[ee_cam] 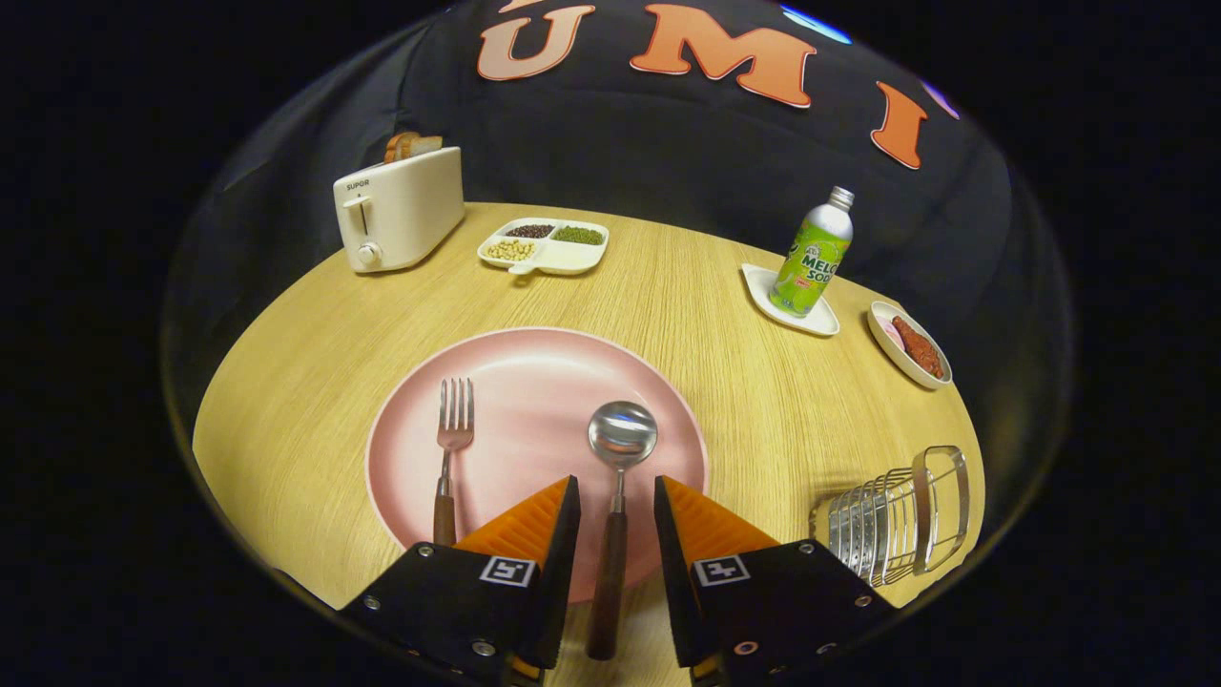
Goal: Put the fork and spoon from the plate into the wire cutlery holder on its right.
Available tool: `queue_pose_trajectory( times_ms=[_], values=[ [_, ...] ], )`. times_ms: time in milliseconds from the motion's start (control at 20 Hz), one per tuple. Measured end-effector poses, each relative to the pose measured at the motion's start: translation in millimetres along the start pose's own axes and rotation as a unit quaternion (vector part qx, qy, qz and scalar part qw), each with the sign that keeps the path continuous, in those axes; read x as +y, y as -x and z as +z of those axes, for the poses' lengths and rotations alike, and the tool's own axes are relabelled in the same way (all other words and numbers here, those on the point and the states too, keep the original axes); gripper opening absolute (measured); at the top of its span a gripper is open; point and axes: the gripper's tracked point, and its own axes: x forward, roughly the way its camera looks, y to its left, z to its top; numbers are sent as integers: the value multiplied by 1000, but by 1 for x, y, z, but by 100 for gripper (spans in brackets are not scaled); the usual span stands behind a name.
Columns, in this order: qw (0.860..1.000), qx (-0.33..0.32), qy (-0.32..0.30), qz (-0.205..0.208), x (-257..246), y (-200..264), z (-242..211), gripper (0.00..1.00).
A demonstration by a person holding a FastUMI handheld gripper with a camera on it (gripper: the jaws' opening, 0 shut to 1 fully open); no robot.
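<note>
Gripper view, spoon [615, 496] handle betw open fingers [534, 525], untouched

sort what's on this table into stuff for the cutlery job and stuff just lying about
For the job: spoon between the open gripper fingers, fork, pink plate, wire cutlery holder.

Lying about: toaster, divided tray, soda bottle, small dish.

A staged dining corner inside a recording booth, not a lived-in home. A round wooden table [315, 382] stands against a draped black cloth wall [668, 153]. Kitchen props sit along its far edge: a toaster [401, 210] holding bread slices, a divided dish of beans [544, 245], a soda bottle [814, 253] on a small tray, and a dish of meat [911, 345].
</note>
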Motion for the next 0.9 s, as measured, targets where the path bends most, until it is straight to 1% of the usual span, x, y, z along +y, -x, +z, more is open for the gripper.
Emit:
queue_pose_trajectory(
  times_ms=[50, 100, 150, 200, 250, 400, 500, 700, 800, 900],
  values=[
    [1000, 6, -5, -1, -1, -2, -4, 45],
    [1000, 9, -15, 5, 1, -4, -5, 39],
    [1000, 10, -23, 7, 2, -7, -5, 29],
    [1000, 12, -27, 7, 3, -9, -6, 23],
    [999, 9, -30, 6, 1, -11, -4, 13],
    [999, 13, -47, -4, -3, -13, 0, 5],
    [998, 9, -66, 11, 2, -6, 10, 3],
    [997, 9, -77, 26, -6, 16, 25, 2],
    [996, 4, -75, 39, -12, 29, 34, 2],
    [997, 6, -66, 39, -28, 44, 42, 2]
  ],
)
